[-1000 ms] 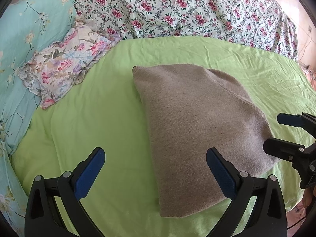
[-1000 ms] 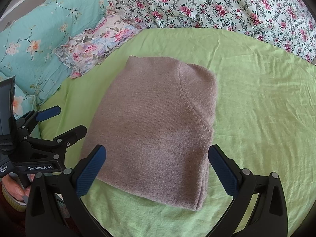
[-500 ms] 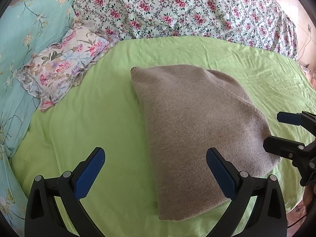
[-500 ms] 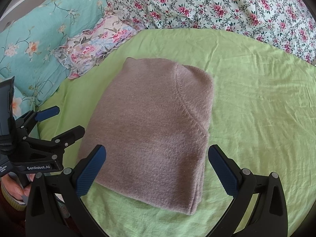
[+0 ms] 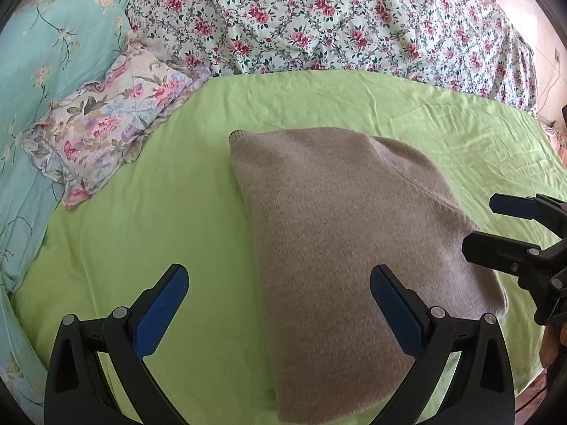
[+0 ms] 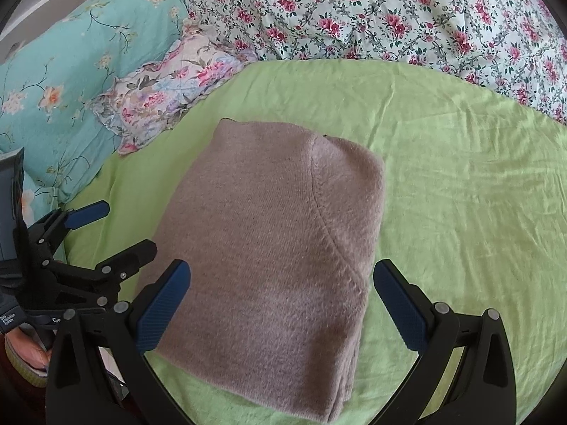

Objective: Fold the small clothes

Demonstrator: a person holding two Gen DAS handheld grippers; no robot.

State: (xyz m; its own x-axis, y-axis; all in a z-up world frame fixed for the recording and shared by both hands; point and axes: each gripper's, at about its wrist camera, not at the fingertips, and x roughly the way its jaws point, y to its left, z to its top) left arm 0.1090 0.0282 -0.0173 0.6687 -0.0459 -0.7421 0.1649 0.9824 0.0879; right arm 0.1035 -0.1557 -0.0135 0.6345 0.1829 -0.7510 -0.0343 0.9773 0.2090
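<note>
1. A folded taupe knit sweater (image 5: 347, 248) lies flat on the green bedsheet (image 5: 149, 219), near the middle of the bed. In the left wrist view it runs from a corner at about 11 o'clock of centre down to the lower edge at 6 o'clock.
2. In the right wrist view the same sweater (image 6: 269, 248) fills the centre, its folded layers stacked along the edge toward 5 o'clock, and a curved seam crosses its right-hand part.
3. The left gripper (image 5: 280, 308) has its jaws spread wide with nothing between them. Its left blue pad (image 5: 159, 313) hangs over bare sheet, and its right one appears against the knit fabric.
4. The right gripper (image 6: 281, 306) is likewise spread wide and holds nothing. The sweater's near end shows between its fingers. Whether the fingers touch the fabric cannot be told.
5. Each tool shows in the other's camera: the right gripper (image 5: 496, 226) at 3 o'clock in the left wrist view, just beside the sweater's right edge, and the left gripper (image 6: 120, 226) at 9 o'clock in the right wrist view, near the sweater's left edge.
6. A small floral pillow (image 5: 106, 124) lies at 10 o'clock on the sheet's edge, apart from the sweater.
7. A turquoise floral quilt (image 6: 56, 88) lies at 9 to 10 o'clock.
8. A white quilt with pink flowers (image 5: 336, 17) spans 12 o'clock, beyond the sheet.
</note>
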